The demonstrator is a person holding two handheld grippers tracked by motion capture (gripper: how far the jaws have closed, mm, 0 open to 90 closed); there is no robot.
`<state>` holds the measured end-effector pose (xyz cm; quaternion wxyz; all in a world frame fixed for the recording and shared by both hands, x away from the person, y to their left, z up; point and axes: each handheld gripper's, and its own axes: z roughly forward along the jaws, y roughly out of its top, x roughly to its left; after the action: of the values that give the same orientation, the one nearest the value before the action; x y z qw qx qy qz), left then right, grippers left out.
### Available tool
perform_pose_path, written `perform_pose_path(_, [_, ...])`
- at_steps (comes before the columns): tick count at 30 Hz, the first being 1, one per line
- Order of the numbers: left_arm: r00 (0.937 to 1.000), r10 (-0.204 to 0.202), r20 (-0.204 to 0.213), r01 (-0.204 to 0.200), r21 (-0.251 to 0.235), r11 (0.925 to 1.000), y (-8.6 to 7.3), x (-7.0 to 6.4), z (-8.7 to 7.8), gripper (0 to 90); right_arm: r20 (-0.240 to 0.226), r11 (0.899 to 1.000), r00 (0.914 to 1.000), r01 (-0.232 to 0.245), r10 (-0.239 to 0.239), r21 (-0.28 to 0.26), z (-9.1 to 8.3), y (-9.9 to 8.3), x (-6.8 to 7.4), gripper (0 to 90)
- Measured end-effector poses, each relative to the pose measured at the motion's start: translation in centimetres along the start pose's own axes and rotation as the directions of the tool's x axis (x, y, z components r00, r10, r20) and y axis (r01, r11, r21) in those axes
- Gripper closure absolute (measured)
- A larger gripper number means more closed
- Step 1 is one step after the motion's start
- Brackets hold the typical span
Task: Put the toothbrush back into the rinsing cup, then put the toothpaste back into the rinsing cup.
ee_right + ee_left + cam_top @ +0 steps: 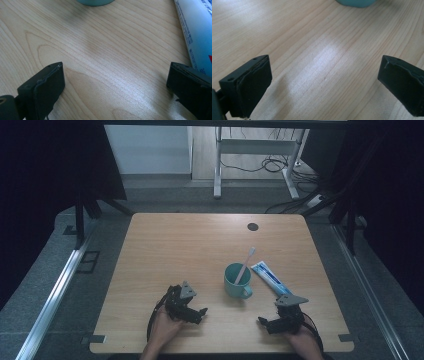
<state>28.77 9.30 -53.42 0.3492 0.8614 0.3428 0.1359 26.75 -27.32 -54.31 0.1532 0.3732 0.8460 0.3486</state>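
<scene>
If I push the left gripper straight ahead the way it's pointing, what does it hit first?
Most likely the teal mug: past the open left gripper lies bare table, then the mug's base slightly right of centre. It might just graze it.

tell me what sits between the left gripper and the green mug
Nothing: bare wood of the table runs from the left gripper to the green mug, seen in the high view.
</scene>
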Motion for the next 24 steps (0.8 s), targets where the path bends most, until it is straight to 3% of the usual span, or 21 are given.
perform_pose_path(7, [1.0000, -0.002, 0.002, 0.002, 0.038, 0.9993, -0.58, -0.06, 0.82, 0.0, 0.000, 1.000, 1.0000, 0.000, 0.000, 0.000, 0.00, 0.00, 0.00, 1.1])
perform_pose_path(12, [0.9997, -0.022, 0.008, 0.022, 0.042, 0.9989, -0.58, 0.06, 0.89, 0.0, 0.000, 1.000, 1.0000, -0.001, 0.001, -0.001, -0.01, -0.01, 0.00, 1.2])
perform_pose_path(24, [0.9996, -0.027, 0.000, 0.027, 0.043, 0.9987, -0.57, 0.12, 0.91, 0.0, 0.000, 1.000, 1.0000, -0.002, 0.002, 0.010, -0.05, 0.09, 0.19, 0.8])
